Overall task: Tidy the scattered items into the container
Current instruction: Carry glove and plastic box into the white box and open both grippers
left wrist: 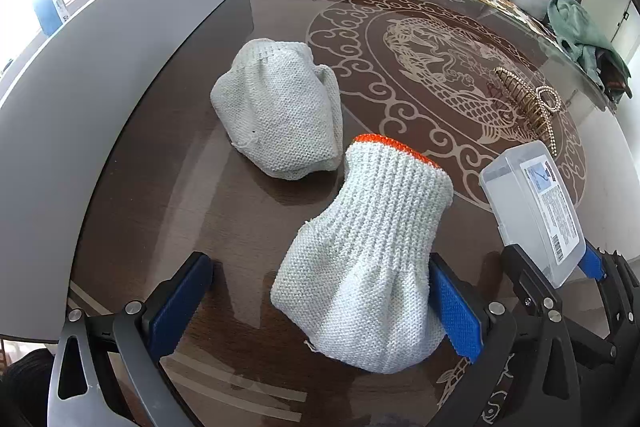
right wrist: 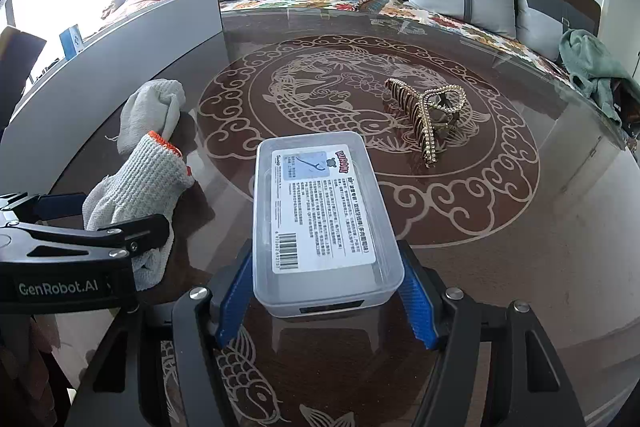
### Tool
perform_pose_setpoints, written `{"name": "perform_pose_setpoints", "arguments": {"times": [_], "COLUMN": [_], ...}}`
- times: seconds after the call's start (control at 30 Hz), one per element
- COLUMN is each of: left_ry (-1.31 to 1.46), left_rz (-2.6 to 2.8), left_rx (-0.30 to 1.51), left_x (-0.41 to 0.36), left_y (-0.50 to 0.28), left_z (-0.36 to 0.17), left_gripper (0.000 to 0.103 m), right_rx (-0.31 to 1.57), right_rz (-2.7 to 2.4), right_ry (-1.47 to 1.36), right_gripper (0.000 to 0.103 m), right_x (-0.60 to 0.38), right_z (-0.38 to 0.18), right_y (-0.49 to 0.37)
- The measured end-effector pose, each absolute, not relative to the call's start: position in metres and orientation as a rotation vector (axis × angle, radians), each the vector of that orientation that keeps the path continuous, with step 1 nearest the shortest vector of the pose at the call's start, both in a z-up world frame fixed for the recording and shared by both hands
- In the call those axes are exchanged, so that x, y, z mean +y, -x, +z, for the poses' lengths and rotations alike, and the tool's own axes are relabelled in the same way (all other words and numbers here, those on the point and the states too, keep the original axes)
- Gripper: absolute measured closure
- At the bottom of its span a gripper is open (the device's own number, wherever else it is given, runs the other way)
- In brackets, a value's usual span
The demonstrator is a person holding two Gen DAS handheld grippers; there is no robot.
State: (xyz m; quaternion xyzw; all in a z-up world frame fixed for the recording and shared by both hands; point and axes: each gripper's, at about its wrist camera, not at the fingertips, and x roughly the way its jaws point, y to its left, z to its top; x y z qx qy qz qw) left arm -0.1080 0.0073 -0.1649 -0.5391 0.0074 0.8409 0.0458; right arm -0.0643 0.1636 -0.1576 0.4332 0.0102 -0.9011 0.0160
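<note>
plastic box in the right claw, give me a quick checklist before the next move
1. Plastic box sits between the right claw pads: ok.
2. Pads actually clamping the box walls: cannot tell.
3. Box lid closed, label up: ok.
4. Left claw open around the orange-cuffed glove, one pad touching it: not ok for lifting yet.
5. Second glove and hair claw clip lie apart from both claws: ok.
6. Container to fill in view: cannot tell.
</note>
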Motion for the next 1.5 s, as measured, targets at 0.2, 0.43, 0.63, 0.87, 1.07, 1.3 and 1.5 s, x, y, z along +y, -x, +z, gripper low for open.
{"name": "perform_pose_setpoints", "arguments": {"times": [0.2,0.43,0.63,0.87,1.07,1.3,1.5], "left_ry": [1.555,1.526,1.461,1.388,1.241,1.219,1.209], "left_rz": [2.561,2.471,2.484,2.510,2.626,2.763,2.866], "left_rx": [0.014,-0.098,-0.073,-0.166,-0.287,-0.445,-0.584], "left_x": [0.005,0.000,0.003,-0.021,-0.074,-0.166,-0.243], "left_y": [0.093,0.065,0.036,0.016,0.001,0.007,0.015], "left_z": [-0.154,-0.146,-0.128,-0.102,-0.056,-0.039,-0.031], "left_gripper": [0.061,0.067,0.067,0.067,0.067,0.067,0.067], "right_rx": [-0.050,-0.143,-0.205,-0.244,-0.177,-0.116,-0.078], "right_rz": [-2.799,-2.792,-2.769,-2.728,-2.654,-2.546,-2.433], "right_ry": [-1.312,-1.271,-1.254,-1.187,-1.063,-0.933,-0.886], "right_gripper": [0.040,0.040,0.040,0.040,0.040,0.040,0.040], "right_x": [0.173,0.184,0.189,0.166,0.109,0.032,-0.041], "right_z": [-0.150,-0.141,-0.131,-0.105,-0.065,-0.021,-0.002], "right_y": [0.044,0.019,0.000,-0.007,0.001,0.019,0.046]}}
